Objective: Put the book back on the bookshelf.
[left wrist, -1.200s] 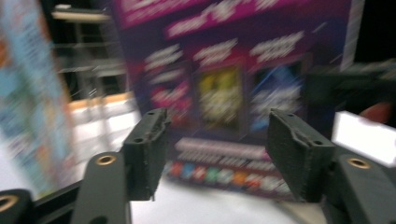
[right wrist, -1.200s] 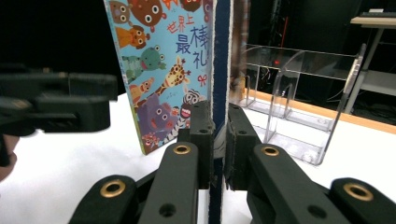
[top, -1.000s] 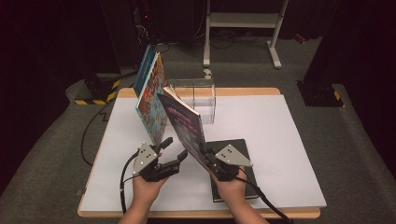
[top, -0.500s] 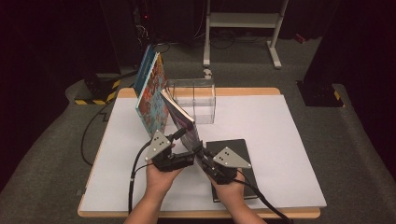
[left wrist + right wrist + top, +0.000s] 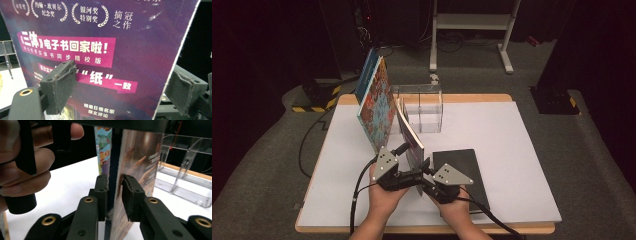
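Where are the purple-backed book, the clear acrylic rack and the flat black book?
purple-backed book [image 5: 100, 50], left gripper view, on its back cover's magenta banner.
clear acrylic rack [image 5: 431, 107], high view, on its front wall.
flat black book [image 5: 459, 162], high view, on its bare cover.

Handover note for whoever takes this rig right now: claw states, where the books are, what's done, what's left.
Left claw: jaws have just been opening; they straddle the purple-backed book, pads clear of it.
Right claw: jaws have just been easing open, but the pads still pinch the same book's lower edge, holding it upright.
The colourful book stands tilted at the left of the clear acrylic rack; a black book lies flat on the table.
Done: the colourful book is up.
Left, probably: put the held book in the rack, then the black one.
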A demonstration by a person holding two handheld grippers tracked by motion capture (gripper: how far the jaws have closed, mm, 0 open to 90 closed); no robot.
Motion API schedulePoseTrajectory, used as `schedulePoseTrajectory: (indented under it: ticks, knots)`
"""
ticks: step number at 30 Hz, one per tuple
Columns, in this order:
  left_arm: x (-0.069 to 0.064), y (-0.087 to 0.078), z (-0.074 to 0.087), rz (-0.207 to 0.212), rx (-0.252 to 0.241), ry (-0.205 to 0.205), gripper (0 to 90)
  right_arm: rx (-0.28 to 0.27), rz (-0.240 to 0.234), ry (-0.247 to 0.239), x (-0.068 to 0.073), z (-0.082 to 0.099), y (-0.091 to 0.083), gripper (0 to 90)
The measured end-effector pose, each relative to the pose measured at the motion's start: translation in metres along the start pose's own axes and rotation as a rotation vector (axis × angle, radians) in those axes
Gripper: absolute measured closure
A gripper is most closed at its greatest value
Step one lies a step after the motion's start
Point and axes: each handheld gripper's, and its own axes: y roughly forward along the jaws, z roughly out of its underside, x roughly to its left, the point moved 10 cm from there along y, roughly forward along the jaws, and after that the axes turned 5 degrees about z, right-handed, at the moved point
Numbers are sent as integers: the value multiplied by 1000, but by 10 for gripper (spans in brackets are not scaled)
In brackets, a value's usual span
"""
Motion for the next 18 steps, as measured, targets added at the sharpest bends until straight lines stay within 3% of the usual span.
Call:
schedulePoseTrajectory:
  ticks: [7, 12, 18]
  knots:
    - [3, -5, 7, -16, 9, 20, 211, 20, -44, -2, 9, 6, -2, 643]
    - [3, -7, 7, -26, 6, 42, 242, 35, -49, -8, 9, 13, -10, 600]
    - [0, -9, 7, -34, 5, 69, 285, 55, -49, 5, -1, 24, -38, 555]
